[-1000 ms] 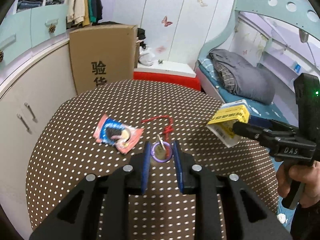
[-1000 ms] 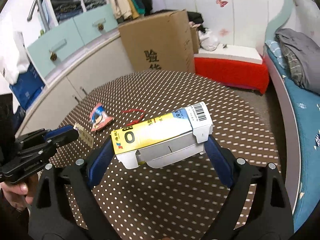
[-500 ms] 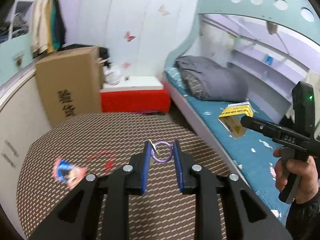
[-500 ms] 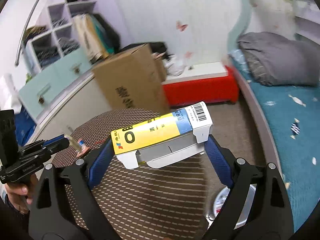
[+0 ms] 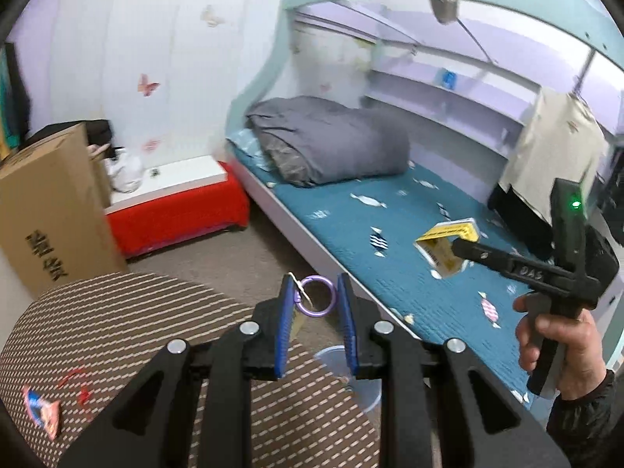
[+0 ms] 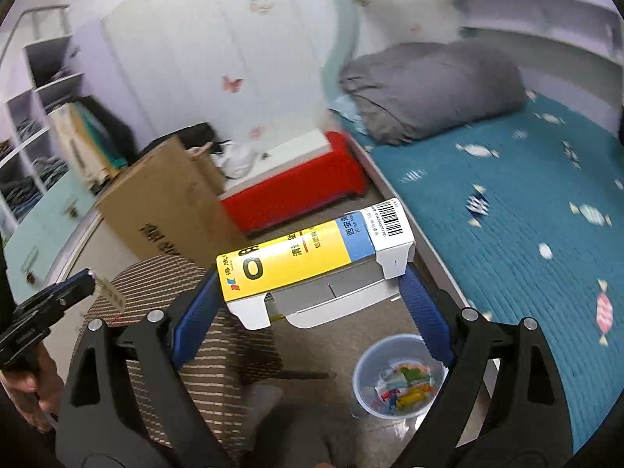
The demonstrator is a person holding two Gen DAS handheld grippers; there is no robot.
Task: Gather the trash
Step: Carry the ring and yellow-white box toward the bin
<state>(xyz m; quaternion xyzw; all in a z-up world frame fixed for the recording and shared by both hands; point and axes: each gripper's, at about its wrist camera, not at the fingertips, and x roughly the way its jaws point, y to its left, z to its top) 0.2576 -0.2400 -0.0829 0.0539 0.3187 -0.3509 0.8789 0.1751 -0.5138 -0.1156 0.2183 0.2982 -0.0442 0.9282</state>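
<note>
Right wrist view, R claw (image 6: 312, 304) gripping yellow box (image 6: 312, 257) over floor above bin (image 6: 364, 382), L claw (image 5: 314, 308) nearly closed, pinching purple ring (image 5: 318, 296) w/ tag, past table (image 5: 117, 312) edge, wrapper (image 5: 41, 415) lying on table.

Even indoor light; motion blur, fisheye bending at edges.

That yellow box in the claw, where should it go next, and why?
Probably a short carry forward and down until the yellow box hangs over the bin, then let go. The right claw holds it across its ends, the bin stands on the floor just below and already holds wrappers, and the box is not yet above its mouth.
</note>
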